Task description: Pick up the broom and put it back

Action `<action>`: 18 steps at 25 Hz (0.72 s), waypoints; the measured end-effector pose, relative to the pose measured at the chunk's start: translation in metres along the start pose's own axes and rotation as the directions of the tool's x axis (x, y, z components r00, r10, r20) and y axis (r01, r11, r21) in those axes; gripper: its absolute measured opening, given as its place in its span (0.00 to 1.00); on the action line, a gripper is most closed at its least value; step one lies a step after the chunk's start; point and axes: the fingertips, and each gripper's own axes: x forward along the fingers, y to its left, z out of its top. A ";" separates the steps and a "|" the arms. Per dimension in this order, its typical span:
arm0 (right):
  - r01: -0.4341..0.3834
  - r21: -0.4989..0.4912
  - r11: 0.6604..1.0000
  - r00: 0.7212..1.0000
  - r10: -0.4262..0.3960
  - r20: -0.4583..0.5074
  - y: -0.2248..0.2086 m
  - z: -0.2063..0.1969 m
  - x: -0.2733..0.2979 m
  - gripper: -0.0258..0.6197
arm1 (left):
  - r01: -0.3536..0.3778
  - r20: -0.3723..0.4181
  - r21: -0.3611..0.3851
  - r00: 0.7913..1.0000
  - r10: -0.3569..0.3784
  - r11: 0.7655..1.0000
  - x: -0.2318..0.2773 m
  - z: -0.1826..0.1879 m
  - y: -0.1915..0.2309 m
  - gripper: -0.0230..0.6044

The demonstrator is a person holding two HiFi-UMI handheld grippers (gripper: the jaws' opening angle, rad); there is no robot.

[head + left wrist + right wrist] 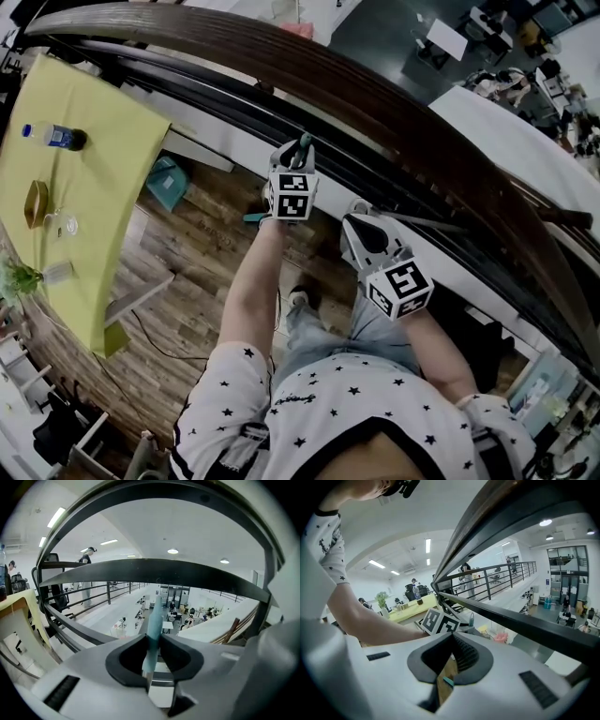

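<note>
The left gripper (pixel 298 155) is up at the railing (pixel 394 122). Its jaws are closed on the thin pale-blue stick of the broom (pixel 153 616) and press it from both sides. The stick stands about upright btw. them and rises in front of the rail. The right gripper (pixel 360 214) is just beside it, on the right, also near the railing. Its jaws are together at the tips w/ nothing in them. A yellow table (pixel 103 178) w/ a bottle (pixel 54 137) stands well apart at the left.
</note>
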 end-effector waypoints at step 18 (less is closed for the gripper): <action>0.009 -0.002 1.000 0.999 -0.009 0.038 0.069 -0.006 -0.034 0.03 | -0.016 0.014 0.046 1.000 0.016 0.999 -0.096 -0.017 -0.008 0.19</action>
